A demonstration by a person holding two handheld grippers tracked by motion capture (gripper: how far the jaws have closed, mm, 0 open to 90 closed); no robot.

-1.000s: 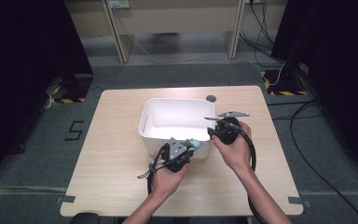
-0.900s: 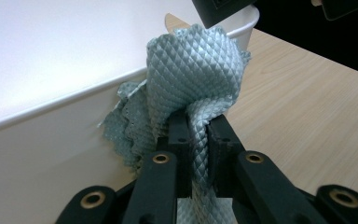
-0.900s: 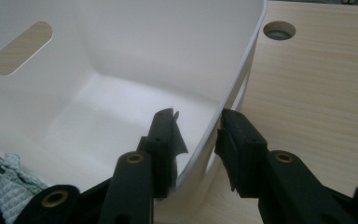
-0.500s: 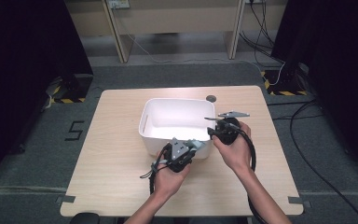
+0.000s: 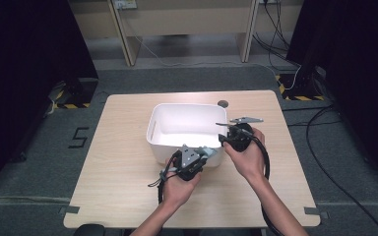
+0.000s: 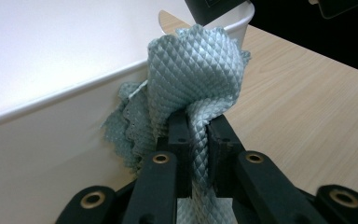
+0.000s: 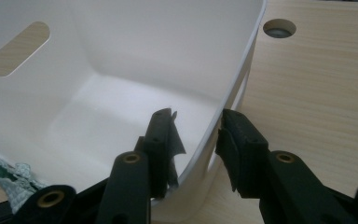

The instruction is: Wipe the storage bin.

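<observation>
Cloth: pale green, quilted, and I have it pinched in my left gripper, whose jaws are pressed together on a bunched fold so the rest stands up loosely above them. It sits at the near outer wall of the white tub, touching that wall just under the rim. My guess is that I hold it there either to wipe the wall or to lift it over the rim and drop it in; gripping a gathered fold keeps the fabric from sliding out.

My right gripper straddles the tub's right-hand wall, one jaw inside and one outside, with a gap showing on the outer side. So the jaws are apart around the wall, not biting yet. I read that as bracing: a light plastic tub would skid across the table if the cloth pushed on it.

The tub's inside looks empty, with a handle slot in the far wall.
</observation>
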